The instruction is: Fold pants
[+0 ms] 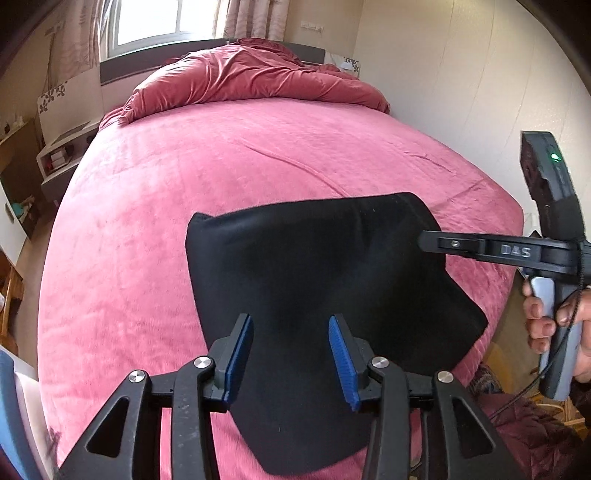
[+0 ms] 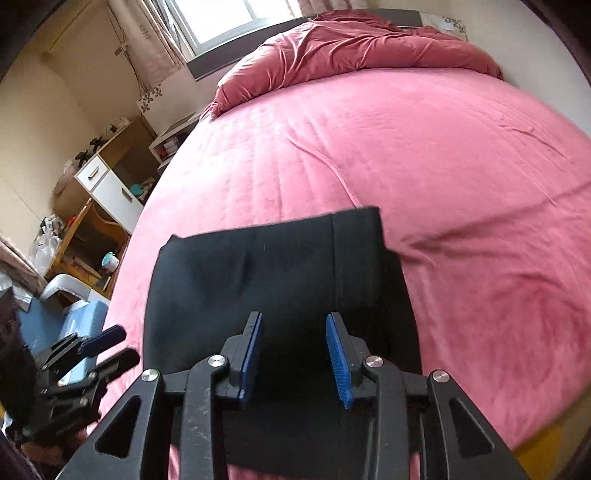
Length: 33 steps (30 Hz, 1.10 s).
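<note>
Left wrist view showed the black pants (image 1: 314, 295) folded on the pink bed (image 1: 147, 221); both the left gripper (image 1: 291, 360) and right gripper (image 2: 293, 354) hovered above them, agape and empty; smoothing edges flat seemed wise

A home bedroom: pink-covered bed (image 1: 258, 166), rumpled duvet (image 1: 251, 74), curtained window (image 1: 155, 22).
</note>
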Each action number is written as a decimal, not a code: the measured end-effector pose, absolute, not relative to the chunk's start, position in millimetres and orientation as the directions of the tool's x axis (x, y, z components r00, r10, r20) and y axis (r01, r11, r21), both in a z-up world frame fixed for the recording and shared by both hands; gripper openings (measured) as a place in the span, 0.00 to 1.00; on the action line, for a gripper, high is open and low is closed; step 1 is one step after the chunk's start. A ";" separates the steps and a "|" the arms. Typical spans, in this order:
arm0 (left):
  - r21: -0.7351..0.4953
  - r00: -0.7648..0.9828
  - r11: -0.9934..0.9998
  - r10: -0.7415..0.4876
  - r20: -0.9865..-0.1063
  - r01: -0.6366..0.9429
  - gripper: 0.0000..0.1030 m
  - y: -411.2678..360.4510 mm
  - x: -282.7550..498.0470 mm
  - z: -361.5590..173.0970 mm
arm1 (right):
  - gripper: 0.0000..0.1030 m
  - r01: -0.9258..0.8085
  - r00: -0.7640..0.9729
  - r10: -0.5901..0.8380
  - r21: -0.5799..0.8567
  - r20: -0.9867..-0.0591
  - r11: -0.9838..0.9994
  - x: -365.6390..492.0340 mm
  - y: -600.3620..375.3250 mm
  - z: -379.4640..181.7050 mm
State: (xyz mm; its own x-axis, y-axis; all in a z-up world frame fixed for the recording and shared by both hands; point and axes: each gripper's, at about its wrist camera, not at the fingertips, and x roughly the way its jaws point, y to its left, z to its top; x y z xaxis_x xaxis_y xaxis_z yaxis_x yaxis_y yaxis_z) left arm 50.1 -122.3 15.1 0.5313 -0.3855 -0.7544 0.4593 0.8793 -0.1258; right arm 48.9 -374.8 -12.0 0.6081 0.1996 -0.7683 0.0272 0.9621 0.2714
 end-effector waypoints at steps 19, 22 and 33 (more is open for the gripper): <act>-0.105 0.477 0.906 -0.312 -0.822 0.411 0.48 -149.1 101.7 -34.1 | 0.40 0.152 0.624 0.081 0.222 -0.777 0.963 116.1 -407.2 -73.2; -0.099 0.484 0.907 -0.308 -0.819 0.410 0.50 -148.7 98.1 -32.6 | 0.40 0.145 0.621 0.077 0.211 -0.780 0.967 115.1 -405.2 -68.5; -0.132 0.531 0.933 -0.301 -0.792 0.334 0.53 -125.2 87.3 -15.1 | 0.66 0.164 0.612 0.068 0.211 -0.788 0.964 90.5 -411.3 -57.5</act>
State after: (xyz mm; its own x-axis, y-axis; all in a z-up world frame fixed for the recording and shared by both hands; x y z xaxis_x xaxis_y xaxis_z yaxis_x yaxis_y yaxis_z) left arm 87.3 -125.2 -15.1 0.5306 -0.3013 -0.7922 0.3337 0.9335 -0.1316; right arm 90.5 -411.3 -57.5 0.6123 0.0679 -0.7877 0.1640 0.9637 0.2106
